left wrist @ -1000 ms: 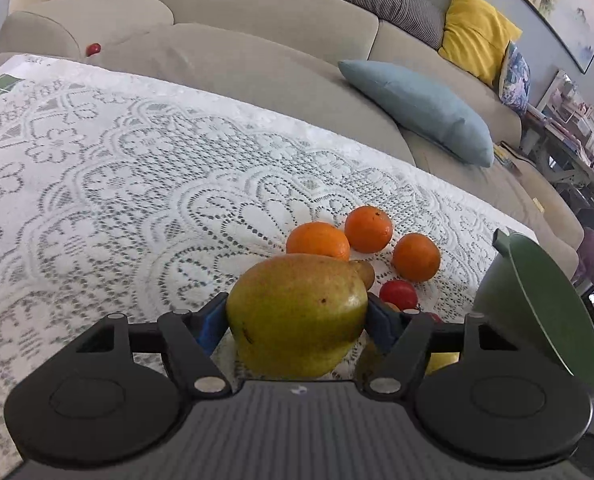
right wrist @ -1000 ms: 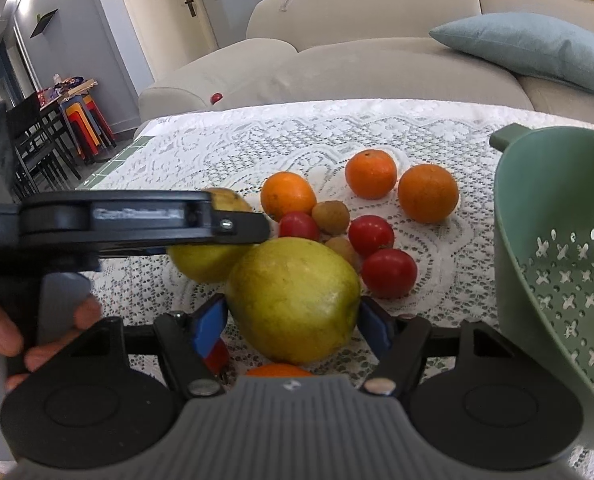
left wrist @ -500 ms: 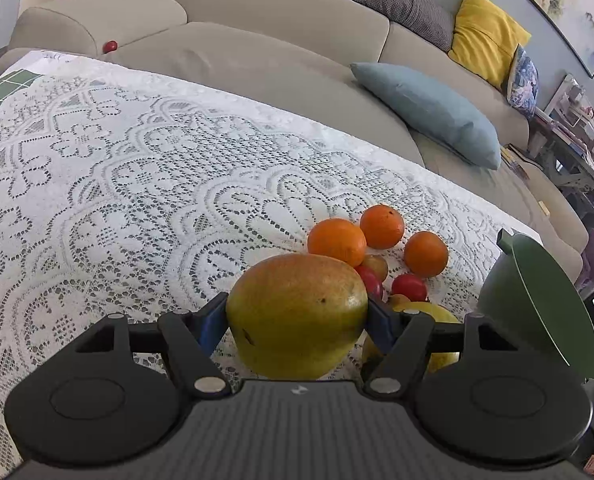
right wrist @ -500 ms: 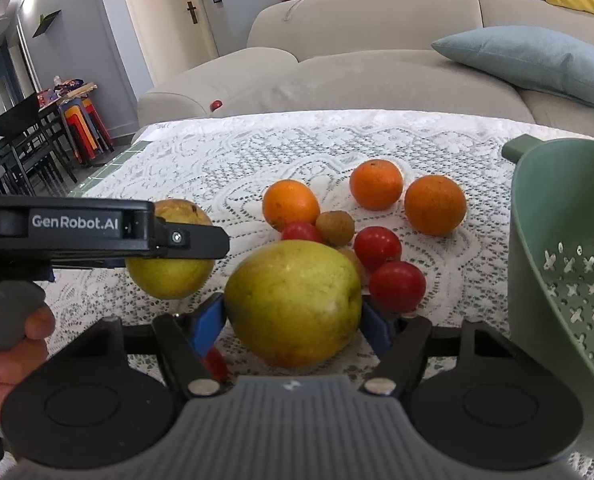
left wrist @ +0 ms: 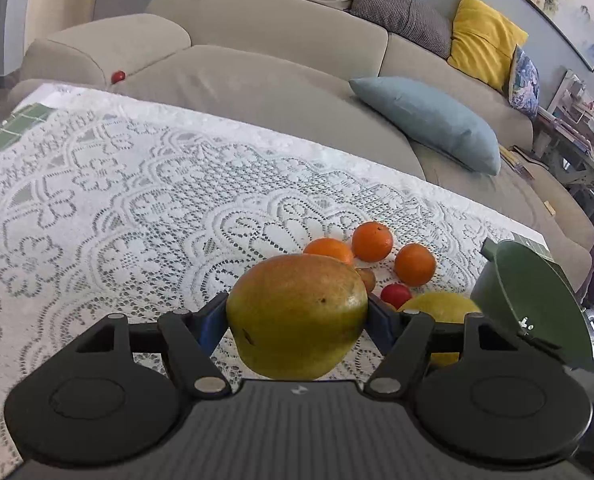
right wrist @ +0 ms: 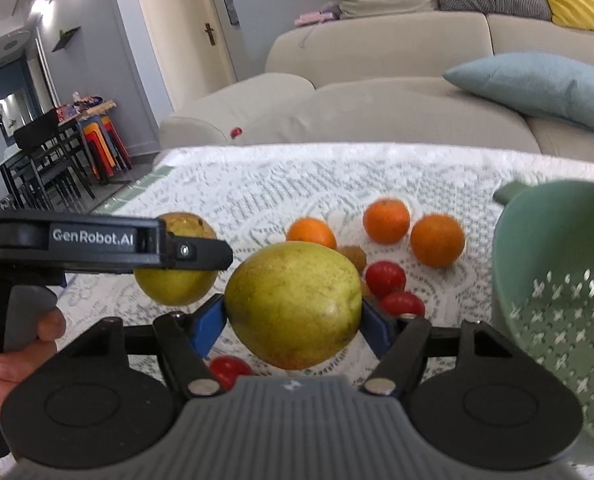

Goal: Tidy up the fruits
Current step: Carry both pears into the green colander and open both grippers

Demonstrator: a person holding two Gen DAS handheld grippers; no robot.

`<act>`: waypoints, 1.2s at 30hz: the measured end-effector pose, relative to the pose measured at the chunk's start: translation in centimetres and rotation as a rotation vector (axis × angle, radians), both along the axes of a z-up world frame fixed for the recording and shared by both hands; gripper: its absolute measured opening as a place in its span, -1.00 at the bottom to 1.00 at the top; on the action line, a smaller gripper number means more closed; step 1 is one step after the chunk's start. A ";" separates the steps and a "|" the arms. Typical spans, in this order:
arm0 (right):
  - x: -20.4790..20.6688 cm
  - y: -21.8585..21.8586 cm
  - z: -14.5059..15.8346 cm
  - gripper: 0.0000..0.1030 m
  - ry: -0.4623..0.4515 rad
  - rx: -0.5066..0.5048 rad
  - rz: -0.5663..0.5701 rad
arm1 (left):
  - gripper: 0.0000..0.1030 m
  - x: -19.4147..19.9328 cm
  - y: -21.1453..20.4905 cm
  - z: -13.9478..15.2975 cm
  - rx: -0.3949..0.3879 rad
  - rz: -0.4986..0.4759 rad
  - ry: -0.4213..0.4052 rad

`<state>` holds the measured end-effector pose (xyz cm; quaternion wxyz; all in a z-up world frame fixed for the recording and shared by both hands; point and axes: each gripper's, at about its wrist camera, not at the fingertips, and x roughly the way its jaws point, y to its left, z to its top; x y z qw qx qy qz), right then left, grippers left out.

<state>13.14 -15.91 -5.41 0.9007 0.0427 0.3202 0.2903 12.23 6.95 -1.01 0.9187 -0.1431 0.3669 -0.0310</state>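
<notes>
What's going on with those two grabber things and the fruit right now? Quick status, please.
Left tool shut on a reddish pear. Right tool shut on a green pear. Green colander to the right, empty as far as visible. Oranges and tomatoes on the table.

both views sit just behind their own fingers and look forward over the table (left wrist: 97,208) toward the sofa (left wrist: 281,40). the left gripper (left wrist: 297,316) view faces ahead and rightward, with the colander (left wrist: 537,308) at its right edge. the right gripper (right wrist: 293,312) view rides low and close, and sees the left gripper from the side at its left. both share the oranges (left wrist: 372,241), the blue cushion (right wrist: 537,84) and the colander.
</notes>
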 end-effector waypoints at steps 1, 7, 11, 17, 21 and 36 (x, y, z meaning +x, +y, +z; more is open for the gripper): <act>-0.2 -0.3 0.6 0.33 -0.007 -0.003 0.000 | 0.57 -0.1 -0.2 0.4 0.005 -0.001 0.000; -0.7 -3.4 4.3 0.33 -0.051 -0.047 0.019 | 0.57 -0.7 -2.5 3.4 0.037 -0.058 -0.009; -0.4 -6.0 6.6 0.33 -0.060 -0.136 0.053 | 0.57 -0.3 -5.4 5.2 0.072 -0.137 -0.024; 1.1 -9.8 7.8 0.33 -0.021 -0.297 0.092 | 0.57 1.4 -11.2 6.7 0.128 -0.304 -0.024; 2.8 -12.6 7.3 0.33 0.026 -0.369 0.066 | 0.57 3.2 -14.6 6.6 0.120 -0.397 0.019; 8.5 -15.8 3.1 0.32 0.184 -0.532 0.189 | 0.56 9.1 -23.9 2.0 0.216 -0.563 0.231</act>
